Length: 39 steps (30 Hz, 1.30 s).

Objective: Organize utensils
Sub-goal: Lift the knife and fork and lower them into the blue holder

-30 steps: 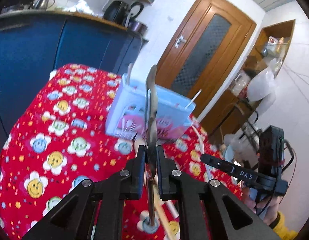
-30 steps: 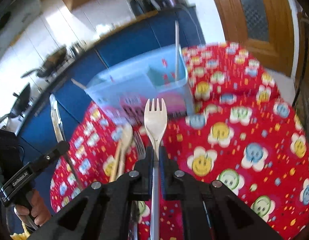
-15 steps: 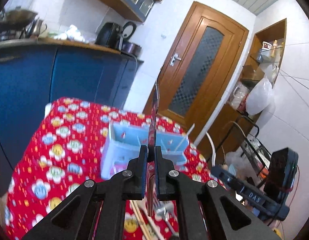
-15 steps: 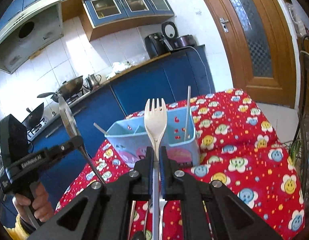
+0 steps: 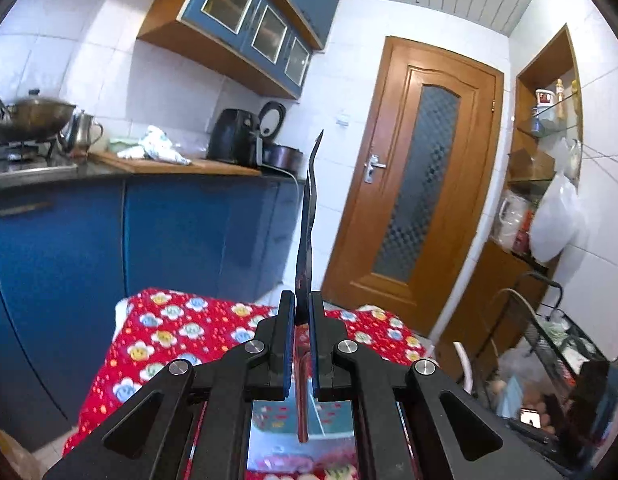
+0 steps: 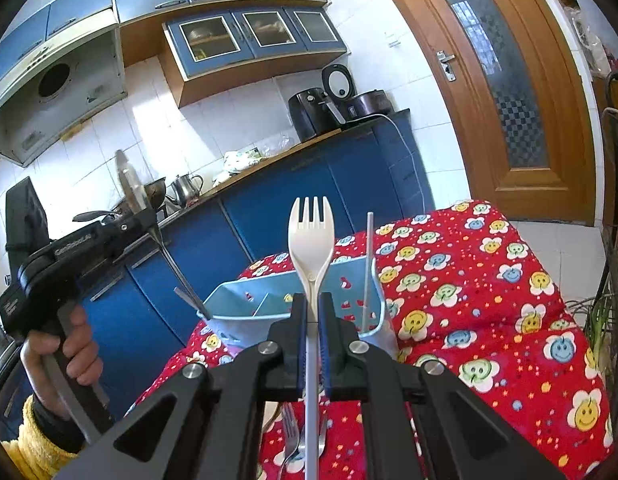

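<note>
My left gripper (image 5: 302, 312) is shut on a metal knife (image 5: 307, 224), seen edge-on and pointing up, above the light blue utensil caddy (image 5: 301, 432). In the right wrist view the left gripper (image 6: 147, 220) holds the knife (image 6: 129, 184) with its lower end (image 6: 181, 276) reaching the caddy's left end. My right gripper (image 6: 312, 312) is shut on a white plastic fork (image 6: 311, 236), tines up, just in front of the caddy (image 6: 245, 300). A thin white straw (image 6: 367, 264) stands in the caddy's right end.
The table has a red smiley-flower cloth (image 6: 489, 320). Metal forks (image 6: 293, 436) lie on it under my right gripper. Blue kitchen cabinets (image 5: 149, 240) stand behind, a wooden door (image 5: 413, 208) at the right, and a wire rack (image 5: 557, 344) beside the table.
Both grippers have risen and tilted up, so the cameras now look over the caddy at the kitchen. The knife's lower end has come down to the caddy's left end. Both grips are unchanged.
</note>
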Each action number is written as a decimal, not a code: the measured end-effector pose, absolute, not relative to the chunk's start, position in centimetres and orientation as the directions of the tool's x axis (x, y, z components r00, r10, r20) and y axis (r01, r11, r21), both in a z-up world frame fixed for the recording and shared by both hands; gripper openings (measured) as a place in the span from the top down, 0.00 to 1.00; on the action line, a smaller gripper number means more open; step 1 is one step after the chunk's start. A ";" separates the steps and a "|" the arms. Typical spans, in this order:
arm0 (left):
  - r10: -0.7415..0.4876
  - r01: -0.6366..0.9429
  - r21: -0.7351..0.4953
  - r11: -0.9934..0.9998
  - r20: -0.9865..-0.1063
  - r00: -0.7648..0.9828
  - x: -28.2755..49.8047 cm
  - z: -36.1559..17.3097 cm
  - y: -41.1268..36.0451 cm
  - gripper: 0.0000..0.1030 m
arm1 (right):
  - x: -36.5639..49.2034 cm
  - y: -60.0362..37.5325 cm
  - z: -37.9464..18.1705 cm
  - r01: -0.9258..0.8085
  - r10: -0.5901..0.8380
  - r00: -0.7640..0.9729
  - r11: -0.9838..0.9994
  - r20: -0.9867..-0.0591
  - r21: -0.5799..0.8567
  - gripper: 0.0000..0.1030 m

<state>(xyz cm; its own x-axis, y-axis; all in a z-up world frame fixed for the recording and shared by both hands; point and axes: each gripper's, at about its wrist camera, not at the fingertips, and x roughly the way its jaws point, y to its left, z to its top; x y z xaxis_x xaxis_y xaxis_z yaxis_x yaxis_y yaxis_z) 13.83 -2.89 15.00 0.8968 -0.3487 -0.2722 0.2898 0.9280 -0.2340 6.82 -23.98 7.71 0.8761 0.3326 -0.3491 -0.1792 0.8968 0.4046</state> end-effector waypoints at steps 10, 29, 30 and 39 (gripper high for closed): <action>-0.333 0.264 -0.266 0.927 -0.261 0.906 16.7 14.0 -2.5 0.96 | 10.5 -23.7 8.8 -0.192 0.306 0.911 0.909 -0.278 0.370 0.93; -0.274 0.217 -0.265 0.940 -0.202 0.940 18.5 8.9 -4.3 0.96 | 16.0 -20.7 7.1 -0.164 0.210 0.953 0.963 -0.219 0.213 0.93; -0.274 0.217 -0.259 0.941 -0.209 0.939 18.4 8.5 -4.4 0.96 | 16.0 -20.7 6.9 -0.162 0.209 0.951 0.965 -0.227 0.207 0.93; -0.276 0.207 -0.251 0.946 -0.279 0.920 18.1 7.1 -4.3 0.96 | 16.2 -20.2 6.1 -0.165 0.219 0.924 0.968 -0.314 0.190 0.92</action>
